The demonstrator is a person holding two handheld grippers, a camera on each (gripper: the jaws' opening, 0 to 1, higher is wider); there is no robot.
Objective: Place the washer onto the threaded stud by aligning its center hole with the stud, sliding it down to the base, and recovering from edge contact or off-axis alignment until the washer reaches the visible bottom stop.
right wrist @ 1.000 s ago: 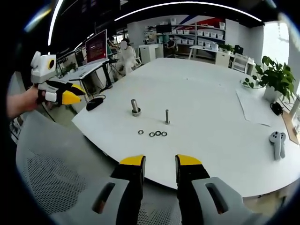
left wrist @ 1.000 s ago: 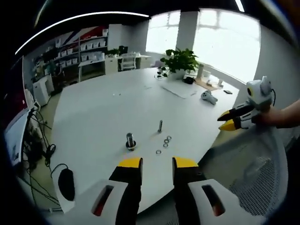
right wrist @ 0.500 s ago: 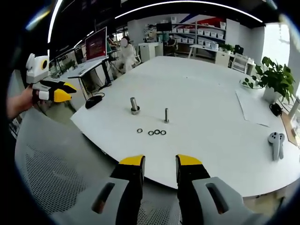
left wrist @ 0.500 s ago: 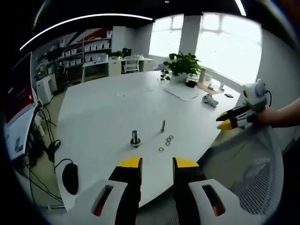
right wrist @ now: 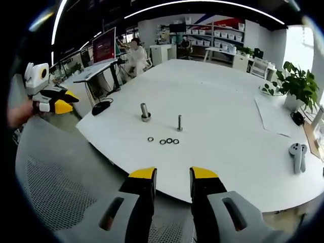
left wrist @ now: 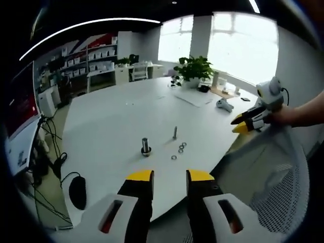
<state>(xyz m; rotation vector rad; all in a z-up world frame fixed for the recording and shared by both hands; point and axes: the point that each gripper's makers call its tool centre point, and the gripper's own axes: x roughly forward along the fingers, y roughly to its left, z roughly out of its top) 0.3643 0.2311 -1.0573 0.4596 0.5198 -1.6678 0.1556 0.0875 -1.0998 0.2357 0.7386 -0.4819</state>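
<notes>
We have four small dark washers [right wrist: 163, 141] lying flat in a loose row on the white table [right wrist: 228, 116], near its front edge in the right gripper view; in the left gripper view they [left wrist: 178, 150] sit at about twelve o'clock from our own jaws. Just behind them stands the slim threaded stud [right wrist: 179, 122], upright and bare, and at its nine o'clock in the right gripper view a thicker bolt with a nut at its foot [right wrist: 145, 112].

We judge each washer to be light, rigid metal, thin and smooth, so it may skid on the glossy tabletop and slip from a flat pinch. We would take one by its rim, across the outer edge, leaving the center hole free for the stud.

Our left gripper [left wrist: 169, 177] hovers off the table edge with its yellow-tipped jaws parted and empty; our right gripper [right wrist: 172, 174] is likewise parted and holding nothing, well short of the washers. A mesh chair back [right wrist: 66, 187] lies below both. A potted plant [right wrist: 296, 83] and a white controller [right wrist: 297, 154] sit farther off.
</notes>
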